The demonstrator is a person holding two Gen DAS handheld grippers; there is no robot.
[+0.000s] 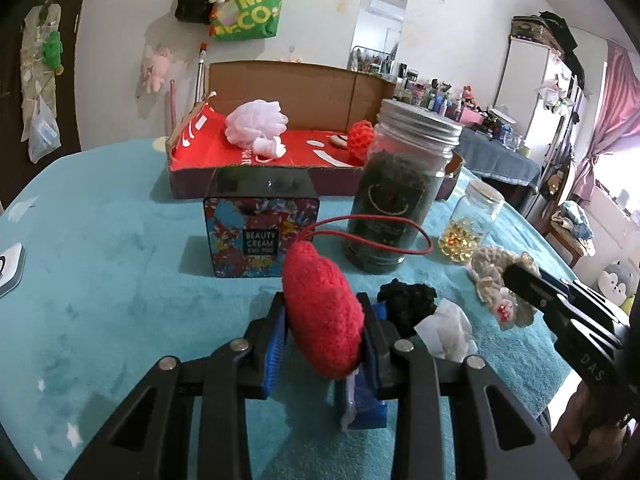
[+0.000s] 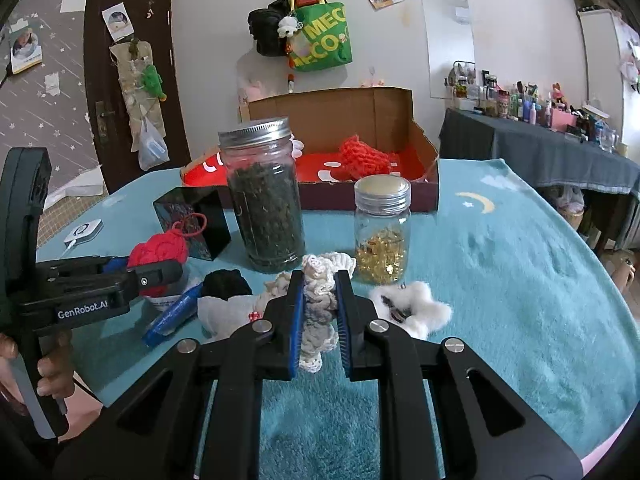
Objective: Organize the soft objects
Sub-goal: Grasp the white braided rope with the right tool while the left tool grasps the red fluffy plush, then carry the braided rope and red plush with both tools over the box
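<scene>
My left gripper (image 1: pixel 325 316) is shut on a red crochet heart (image 1: pixel 322 312) with a red loop cord, held just above the teal cloth; it also shows in the right wrist view (image 2: pixel 160 254). My right gripper (image 2: pixel 319 292) is shut on a cream crochet piece (image 2: pixel 318 312), seen in the left wrist view (image 1: pixel 500 276) too. A black knit item (image 1: pixel 408 300) and a white cloth (image 1: pixel 444 330) lie between them. A white fluffy piece (image 2: pixel 416 308) lies to the right. The red-lined cardboard box (image 1: pixel 260 172) behind holds a white mesh pouf (image 1: pixel 256 122) and an orange crochet item (image 1: pixel 360 138).
A tall jar of dark leaves (image 1: pixel 400 192), a small jar of yellow capsules (image 1: pixel 472 220) and a patterned tin (image 1: pixel 260 236) stand between the grippers and the box. A blue pen (image 2: pixel 172 316) lies by the black item. A white device (image 1: pixel 10 268) sits at the left edge.
</scene>
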